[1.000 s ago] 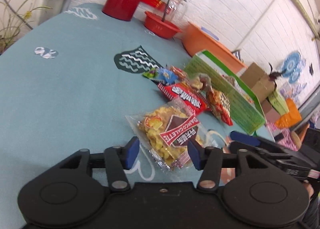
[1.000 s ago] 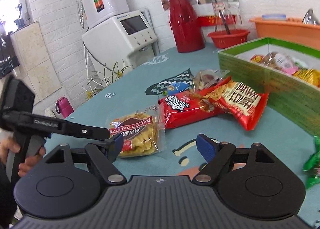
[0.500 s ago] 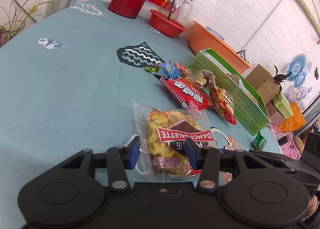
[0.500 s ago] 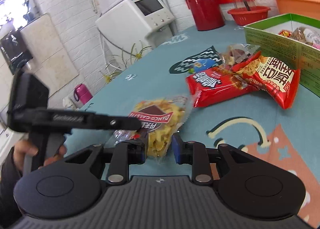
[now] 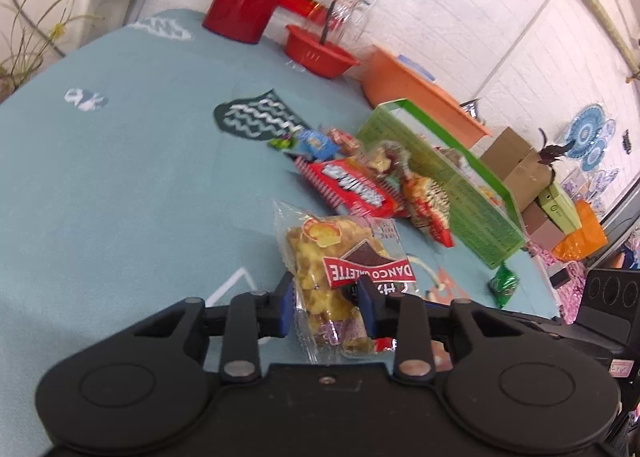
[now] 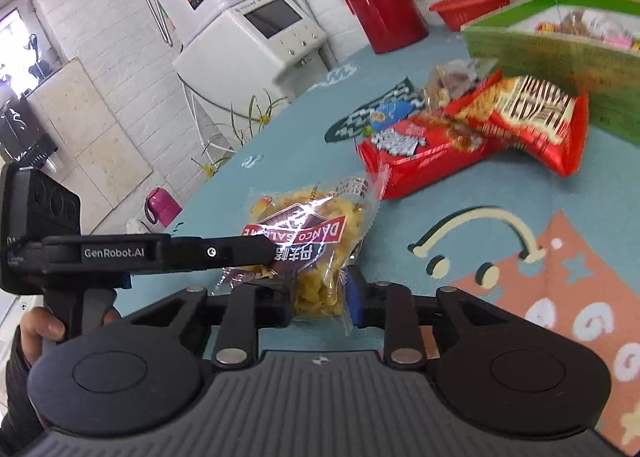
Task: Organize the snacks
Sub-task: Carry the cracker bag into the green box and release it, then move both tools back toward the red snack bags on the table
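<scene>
Left wrist view: both grippers, left gripper (image 5: 326,307) and right gripper (image 6: 318,299), have just closed, pinching the clear crinkly bag of yellow cookies (image 5: 340,257) on the blue tablecloth (image 5: 120,177).

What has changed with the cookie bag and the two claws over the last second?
Both claws have just been closing on the clear cookie bag. A second ago it lay flat beyond the open jaws; now the left claw pinches one end and the right claw the other, and the bag looks lifted off the cloth. The red snack packs and the green box stayed put.
</scene>
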Action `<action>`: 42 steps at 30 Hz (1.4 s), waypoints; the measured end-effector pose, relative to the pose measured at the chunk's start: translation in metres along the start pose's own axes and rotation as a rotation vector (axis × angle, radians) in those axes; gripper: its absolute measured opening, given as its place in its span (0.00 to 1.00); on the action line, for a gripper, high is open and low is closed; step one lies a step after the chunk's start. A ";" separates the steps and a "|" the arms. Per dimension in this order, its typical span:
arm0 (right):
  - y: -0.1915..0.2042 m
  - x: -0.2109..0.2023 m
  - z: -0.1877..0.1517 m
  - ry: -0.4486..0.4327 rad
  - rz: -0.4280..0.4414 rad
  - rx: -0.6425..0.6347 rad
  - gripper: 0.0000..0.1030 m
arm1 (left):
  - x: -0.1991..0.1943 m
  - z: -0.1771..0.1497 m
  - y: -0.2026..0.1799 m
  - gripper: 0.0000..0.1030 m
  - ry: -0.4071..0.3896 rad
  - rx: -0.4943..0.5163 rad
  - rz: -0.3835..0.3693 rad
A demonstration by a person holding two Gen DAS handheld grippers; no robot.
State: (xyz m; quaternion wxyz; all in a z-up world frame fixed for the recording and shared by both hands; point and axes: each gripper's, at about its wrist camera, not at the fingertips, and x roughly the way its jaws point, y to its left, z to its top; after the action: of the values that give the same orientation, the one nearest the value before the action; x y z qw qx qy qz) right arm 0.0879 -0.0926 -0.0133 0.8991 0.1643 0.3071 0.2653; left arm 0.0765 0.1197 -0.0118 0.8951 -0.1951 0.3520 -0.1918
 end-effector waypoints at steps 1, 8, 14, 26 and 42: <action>0.002 -0.009 0.003 -0.027 0.004 -0.014 0.41 | -0.004 0.003 -0.004 0.53 -0.010 0.008 -0.015; -0.008 -0.052 0.031 -0.184 -0.024 -0.042 0.40 | -0.001 0.038 -0.048 0.53 -0.066 0.085 -0.096; -0.041 -0.077 0.063 -0.309 -0.119 -0.020 0.40 | 0.043 0.082 -0.096 0.53 -0.078 0.174 -0.155; -0.119 -0.082 0.112 -0.402 -0.248 0.059 0.40 | 0.139 0.137 -0.139 0.53 -0.029 0.205 -0.220; -0.171 -0.042 0.126 -0.356 -0.363 0.110 1.00 | 0.206 0.160 -0.124 1.00 -0.019 0.174 -0.095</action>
State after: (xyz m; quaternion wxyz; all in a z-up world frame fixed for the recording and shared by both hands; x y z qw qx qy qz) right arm 0.2047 -0.2713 0.0235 0.9616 0.1990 0.1824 0.0495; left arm 0.3041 -0.0502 0.0418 0.9019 -0.1350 0.3158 -0.2620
